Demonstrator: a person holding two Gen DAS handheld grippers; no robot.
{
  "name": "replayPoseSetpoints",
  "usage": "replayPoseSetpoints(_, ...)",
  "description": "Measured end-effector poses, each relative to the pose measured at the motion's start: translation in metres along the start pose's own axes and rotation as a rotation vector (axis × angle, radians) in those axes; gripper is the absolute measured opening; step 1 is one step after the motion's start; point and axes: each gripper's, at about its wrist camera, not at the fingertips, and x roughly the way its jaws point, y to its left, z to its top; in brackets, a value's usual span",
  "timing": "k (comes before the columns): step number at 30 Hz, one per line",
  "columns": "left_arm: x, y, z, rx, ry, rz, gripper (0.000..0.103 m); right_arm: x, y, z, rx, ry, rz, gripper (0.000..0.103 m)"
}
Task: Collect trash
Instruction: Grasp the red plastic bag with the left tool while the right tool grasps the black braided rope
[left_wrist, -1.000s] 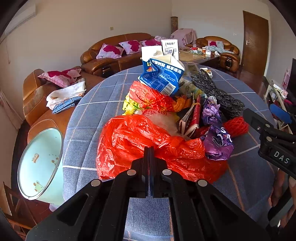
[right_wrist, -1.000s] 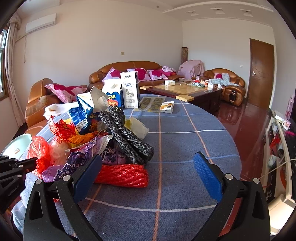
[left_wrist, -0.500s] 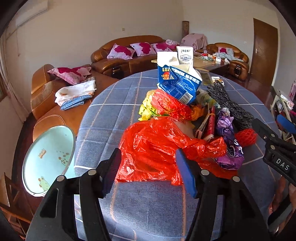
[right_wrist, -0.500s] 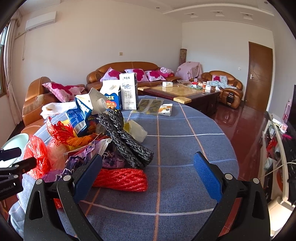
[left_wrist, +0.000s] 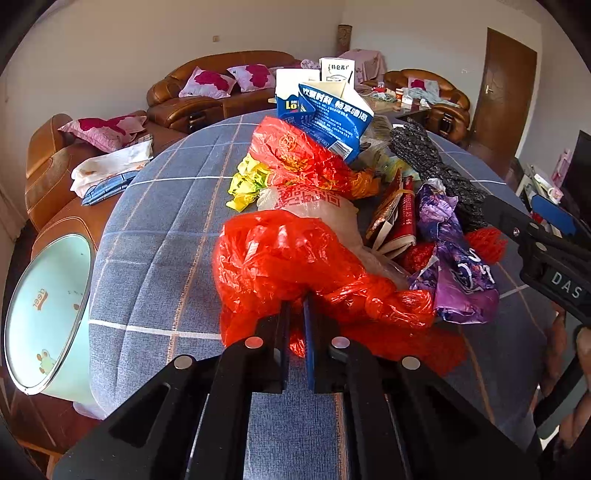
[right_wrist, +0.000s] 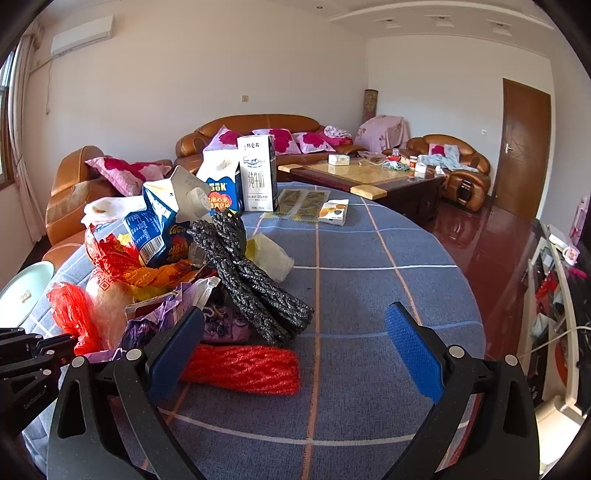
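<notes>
The round table (left_wrist: 155, 236), covered in a blue checked cloth, spread out ahead of both claws, with a heap of rubbish piled along its middle. Off the table's edge, to the left of the left claw (left_wrist: 295, 314), stood a pale green bin (left_wrist: 44, 314) with its mouth turned toward the table.

The step in hand looked to be the first pick-up. The left claw's jaws had just been closing and now stood together on the near edge of the red plastic bag (left_wrist: 280, 266), a fold of red film showing in the narrow slit between the pads. The rest of the bag lay bunched just ahead of that claw, touching a whitish bag (left_wrist: 317, 206) and a purple wrapper (left_wrist: 454, 269) to its right.

The right claw (right_wrist: 295, 350) hung with its jaws wide apart and nothing between them; a red mesh roll (right_wrist: 243, 365) lay just ahead of it, a black braided bundle (right_wrist: 251, 280) beyond.

The next move probably called for lifting the red bag clear of its neighbours without dragging them along, then swinging it left to the bin. The thin film could slip or tear.
</notes>
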Motion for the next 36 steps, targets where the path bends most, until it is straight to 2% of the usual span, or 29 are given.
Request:
replayPoseSetpoints(1,-0.005,0.002,0.001,-0.002,-0.01,0.003,0.005,0.002,-0.001,0.003,-0.003,0.002,0.011,0.092)
replayPoseSetpoints(2,-0.011,0.005,0.003,-0.003,-0.022,0.011,0.005,0.004,-0.003,0.006,-0.002,0.007,0.026,0.082)
replayPoseSetpoints(4,-0.023,0.012,0.007,-0.011,-0.052,0.029,0.005,0.013,-0.006,0.013,-0.005,0.036,0.048,0.069)
replayPoseSetpoints(8,-0.041,0.022,0.017,-0.012,-0.104,0.086,0.005,0.026,0.001,0.022,-0.051,0.072,0.073,0.069)
replayPoseSetpoints(12,-0.048,0.03,0.022,-0.012,-0.121,0.126,0.005,0.041,0.008,0.024,-0.081,0.147,0.117,0.068)
replayPoseSetpoints(13,-0.048,0.033,0.022,-0.017,-0.119,0.123,0.005,0.046,0.01,0.023,-0.091,0.176,0.14,0.06)
replayPoseSetpoints(14,-0.048,0.035,0.022,-0.017,-0.118,0.125,0.005,0.049,0.011,0.022,-0.092,0.2,0.165,0.045)
replayPoseSetpoints(17,-0.052,0.037,0.022,-0.022,-0.124,0.131,0.005,0.052,0.013,0.019,-0.103,0.221,0.185,0.024)
replayPoseSetpoints(22,-0.066,0.043,0.022,-0.023,-0.155,0.163,0.005,0.032,0.007,0.024,-0.085,0.138,0.137,0.021)
replayPoseSetpoints(26,-0.076,0.053,0.022,-0.033,-0.17,0.209,0.005,0.017,0.01,0.035,-0.073,0.083,0.132,0.021)
replayPoseSetpoints(31,-0.083,0.071,0.023,-0.053,-0.175,0.295,0.005,0.002,0.03,0.049,-0.077,0.013,0.164,0.021)
replayPoseSetpoints(36,-0.092,0.089,0.021,-0.07,-0.183,0.387,0.005,-0.002,0.06,0.055,-0.11,-0.017,0.212,0.021)
